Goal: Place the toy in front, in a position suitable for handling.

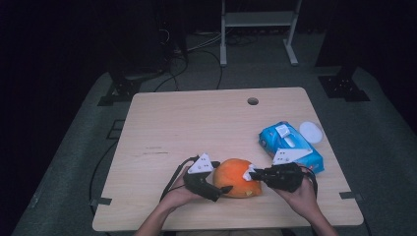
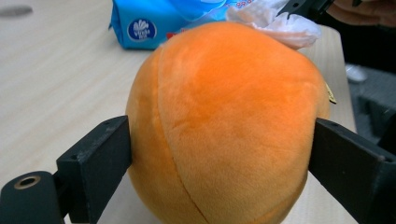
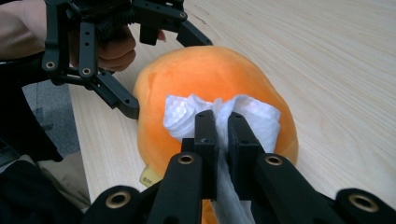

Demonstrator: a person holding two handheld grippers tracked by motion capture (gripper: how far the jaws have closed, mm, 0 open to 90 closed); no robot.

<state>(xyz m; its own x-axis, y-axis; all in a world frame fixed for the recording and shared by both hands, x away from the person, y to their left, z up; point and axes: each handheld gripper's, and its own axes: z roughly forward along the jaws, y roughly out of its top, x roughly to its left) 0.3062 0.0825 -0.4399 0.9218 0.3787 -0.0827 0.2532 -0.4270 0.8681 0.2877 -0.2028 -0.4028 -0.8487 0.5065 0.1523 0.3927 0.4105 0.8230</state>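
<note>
An orange plush ball (image 1: pixel 236 178) lies near the front edge of the wooden table (image 1: pixel 196 123). My left gripper (image 1: pixel 223 189) reaches in from the left. In the left gripper view its two black jaws stand wide on either side of the plush (image 2: pixel 224 126), level with its flanks, and the fabric shows no dent. My right gripper (image 3: pixel 223 126) comes from the right and is shut on a crumpled white tissue (image 3: pixel 252 116). The tissue rests on top of the plush (image 3: pixel 196 74).
A blue pack of wipes (image 1: pixel 290 145) lies on the table just behind the right hand, with a round white lid (image 1: pixel 311 132) beside it. A cable hole (image 1: pixel 253 101) sits near the far edge. Beyond the table are a dark floor and stands.
</note>
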